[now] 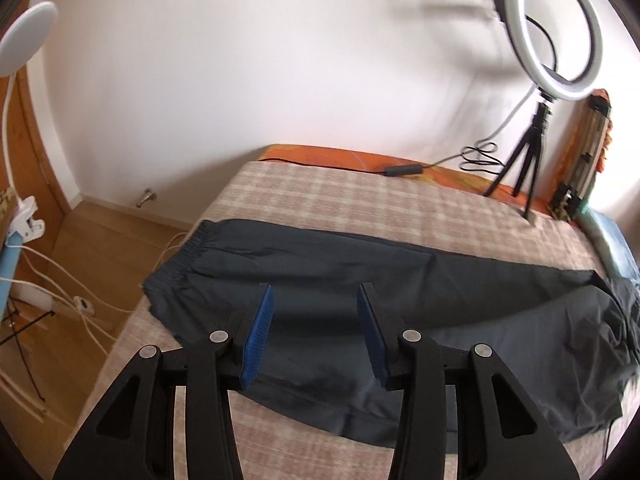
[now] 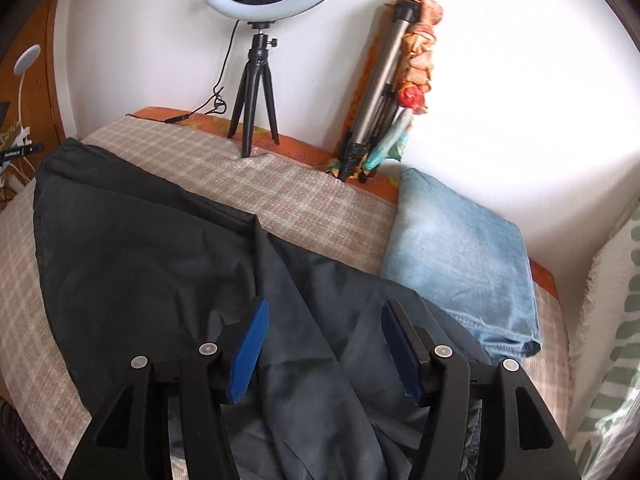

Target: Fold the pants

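Dark pants [image 1: 360,280], lengthwise on bed, legs rumpled

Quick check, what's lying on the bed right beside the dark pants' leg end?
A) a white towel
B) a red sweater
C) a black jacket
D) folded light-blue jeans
D: in the right wrist view, folded light-blue jeans lie on the checked bedcover, right of the dark pants, under the open right gripper.

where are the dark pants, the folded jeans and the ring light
dark pants [image 1: 320,264], left wrist view, upper leg panel
folded jeans [image 2: 460,256], right wrist view, top face
ring light [image 1: 516,20], left wrist view, left side of ring
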Available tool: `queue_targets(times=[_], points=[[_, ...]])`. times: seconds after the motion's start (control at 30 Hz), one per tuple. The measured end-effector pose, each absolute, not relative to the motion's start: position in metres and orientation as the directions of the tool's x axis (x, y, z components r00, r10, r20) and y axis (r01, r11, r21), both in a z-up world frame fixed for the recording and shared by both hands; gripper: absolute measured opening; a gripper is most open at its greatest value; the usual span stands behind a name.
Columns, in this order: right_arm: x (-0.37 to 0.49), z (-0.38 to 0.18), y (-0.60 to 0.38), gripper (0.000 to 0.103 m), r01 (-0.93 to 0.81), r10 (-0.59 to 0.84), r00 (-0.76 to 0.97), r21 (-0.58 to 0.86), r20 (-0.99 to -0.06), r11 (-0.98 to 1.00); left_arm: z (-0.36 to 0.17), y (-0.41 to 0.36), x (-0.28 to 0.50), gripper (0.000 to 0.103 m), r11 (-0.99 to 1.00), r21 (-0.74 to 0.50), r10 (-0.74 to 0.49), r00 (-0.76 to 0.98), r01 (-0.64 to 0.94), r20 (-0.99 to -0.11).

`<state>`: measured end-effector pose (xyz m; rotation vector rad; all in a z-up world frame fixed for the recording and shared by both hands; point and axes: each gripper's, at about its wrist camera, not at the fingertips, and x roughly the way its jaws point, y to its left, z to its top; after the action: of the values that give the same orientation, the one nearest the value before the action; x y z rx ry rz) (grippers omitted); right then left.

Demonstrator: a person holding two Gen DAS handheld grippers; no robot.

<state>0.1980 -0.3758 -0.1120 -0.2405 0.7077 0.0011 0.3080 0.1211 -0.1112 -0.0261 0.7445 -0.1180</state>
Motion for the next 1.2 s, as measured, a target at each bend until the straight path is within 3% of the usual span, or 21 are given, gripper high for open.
queue_targets(times=[0.3, 0.57, 0.67, 1.0, 1.03, 1.1, 1.13, 1.17, 1.2], points=[[0.108, -0.129, -0.471, 0.062, 0.105, -0.139, 0.749, -0.09, -0.648, 0.99, -0.095, -0.017, 0.241, 0.053, 0.877, -0.119, -0.411, 0.601, 0.465, -0.686], [0.059, -0.149, -0.476, 0.063, -0.041, -0.032, 0.754, -0.096, -0.656, 0.995, -0.116, -0.13, 0.188, 0.062, 0.722, -0.113, -0.524, 0.433, 0.683, -0.734], [0.048, -0.156, -0.463, 0.071, -0.142, 0.0, 0.749, -0.161, -0.662, 0.977, -0.128, -0.166, 0.168, 0.062, 0.652, -0.114, -0.537, 0.351, 0.749, -0.767], [0.053, -0.192, -0.418, 0.069, -0.349, -0.128, 0.71, -0.503, -0.693, 0.791, -0.149, -0.25, 0.116, 0.063, 0.476, 0.064, -0.49, 0.326, 0.877, -0.808], [0.053, -0.195, -0.416, 0.066, -0.356, -0.15, 0.715, -0.54, -0.683, 0.763, -0.151, -0.255, 0.115, 0.063, 0.478, 0.077, -0.483, 0.335, 0.875, -0.809], [0.058, -0.202, -0.414, 0.048, -0.365, -0.201, 0.711, -0.598, -0.674, 0.714, -0.153, -0.259, 0.118, 0.063, 0.488, 0.091, -0.469, 0.349, 0.868, -0.811], [0.06, -0.204, -0.415, 0.031, -0.374, -0.211, 0.706, -0.608, -0.677, 0.7, -0.155, -0.262, 0.119, 0.063, 0.493, 0.094, -0.463, 0.352, 0.865, -0.813], [0.061, -0.204, -0.416, 0.022, -0.375, -0.219, 0.705, -0.616, -0.675, 0.692, -0.157, -0.264, 0.12, 0.063, 0.497, 0.099, -0.455, 0.356, 0.862, -0.816], [0.062, -0.201, -0.417, 0.021, -0.377, -0.216, 0.71, -0.62, -0.67, 0.688, -0.159, -0.265, 0.121, 0.063, 0.5, 0.104, -0.448, 0.36, 0.86, -0.819]])
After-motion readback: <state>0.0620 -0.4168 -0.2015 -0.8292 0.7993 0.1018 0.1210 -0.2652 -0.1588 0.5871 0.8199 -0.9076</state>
